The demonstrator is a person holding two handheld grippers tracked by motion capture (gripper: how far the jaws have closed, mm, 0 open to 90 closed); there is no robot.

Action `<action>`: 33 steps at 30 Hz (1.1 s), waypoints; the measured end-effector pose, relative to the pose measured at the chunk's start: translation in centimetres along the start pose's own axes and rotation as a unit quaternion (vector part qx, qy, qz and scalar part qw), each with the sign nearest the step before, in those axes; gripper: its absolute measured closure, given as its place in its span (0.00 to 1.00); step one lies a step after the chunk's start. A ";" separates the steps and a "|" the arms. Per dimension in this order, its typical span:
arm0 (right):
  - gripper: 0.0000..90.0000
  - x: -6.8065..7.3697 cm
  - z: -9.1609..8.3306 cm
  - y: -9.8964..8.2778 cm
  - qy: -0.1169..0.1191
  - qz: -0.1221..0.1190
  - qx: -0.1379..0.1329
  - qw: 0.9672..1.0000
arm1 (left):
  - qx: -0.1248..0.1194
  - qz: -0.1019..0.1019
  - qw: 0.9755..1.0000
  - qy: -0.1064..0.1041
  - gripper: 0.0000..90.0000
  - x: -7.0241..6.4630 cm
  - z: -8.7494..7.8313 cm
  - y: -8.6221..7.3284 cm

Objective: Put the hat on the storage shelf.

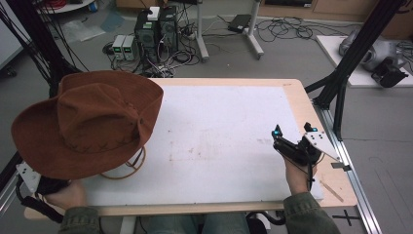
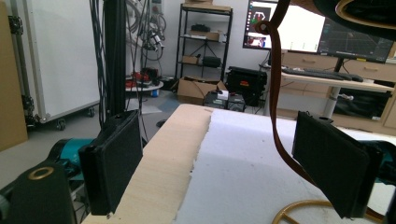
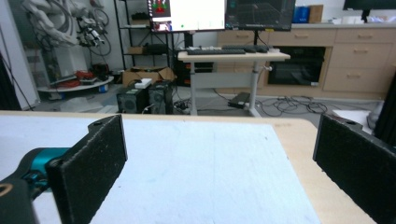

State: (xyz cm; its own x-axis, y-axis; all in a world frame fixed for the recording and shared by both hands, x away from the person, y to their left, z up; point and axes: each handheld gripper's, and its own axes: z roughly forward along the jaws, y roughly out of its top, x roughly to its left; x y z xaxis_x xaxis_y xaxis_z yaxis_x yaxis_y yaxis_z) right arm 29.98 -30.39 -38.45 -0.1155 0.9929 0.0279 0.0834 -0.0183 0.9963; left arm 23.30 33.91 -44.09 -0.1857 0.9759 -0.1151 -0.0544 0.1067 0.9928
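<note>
A brown wide-brimmed hat (image 1: 92, 122) rests on a round wooden stand (image 1: 130, 168) at the table's left side. My left gripper (image 2: 224, 154) sits low at the near left corner, under the hat's brim, with a hand (image 1: 68, 195) on it. Its jaws stand open. The hat's brown strap (image 2: 275, 93) hangs between them without touching either pad, and the stand's ring (image 2: 299, 210) lies just ahead. My right gripper (image 1: 293, 131) is held over the right side of the white sheet (image 1: 224, 126). In the right gripper view the right gripper (image 3: 219, 158) is open with nothing between its jaws.
The wooden table's bare edge (image 1: 299, 97) runs along the right of the sheet. Black frame posts (image 1: 355, 48) rise off the right side and others (image 1: 34, 44) at the far left. Computer boxes (image 1: 156, 29) and cables lie on the floor beyond the far edge.
</note>
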 end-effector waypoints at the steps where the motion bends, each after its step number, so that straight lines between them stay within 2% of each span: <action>1: 0.03 0.0 0.0 0.0 0.000 0.000 0.000 1.000 | 0.000 0.000 1.000 0.000 0.18 0.0 0.0 0.0; 2: 0.03 -0.2 0.0 -0.8 -0.003 -0.002 0.005 1.000 | 0.001 0.002 1.000 -0.002 0.18 0.0 0.0 0.0; 5: 0.03 -0.2 0.0 -2.0 -0.011 -0.018 -0.002 1.000 | -0.001 0.002 1.000 -0.001 0.18 0.0 0.0 0.0; 8: 0.03 0.0 -0.1 -3.0 -0.015 -0.020 0.001 1.000 | 0.000 0.002 1.000 -0.002 0.18 0.0 0.0 0.0; 12: 0.03 0.1 -0.1 -3.1 -0.018 -0.023 -0.001 1.000 | 0.000 0.001 1.000 -0.002 0.18 0.0 0.0 0.0; 15: 0.03 0.0 0.0 -3.4 -0.013 -0.011 0.007 1.000 | 0.000 0.000 1.000 -0.003 0.18 0.0 0.0 0.0; 27: 0.03 0.0 0.1 -3.6 -0.010 -0.015 0.011 1.000 | 0.002 0.001 1.000 -0.003 0.18 -0.1 0.1 0.0; 33: 0.03 -0.3 0.0 -3.7 -0.011 0.000 0.015 1.000 | 0.000 -0.001 1.000 -0.004 0.18 -0.1 0.1 0.0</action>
State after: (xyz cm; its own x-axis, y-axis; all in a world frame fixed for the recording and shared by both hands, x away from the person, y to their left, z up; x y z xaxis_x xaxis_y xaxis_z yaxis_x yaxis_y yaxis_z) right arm 29.75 -30.61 -42.11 -0.0930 0.9954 0.0250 0.1136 -0.0143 0.9934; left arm 23.38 33.85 -44.07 -0.1775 0.9772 -0.1162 -0.0548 0.1081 0.9926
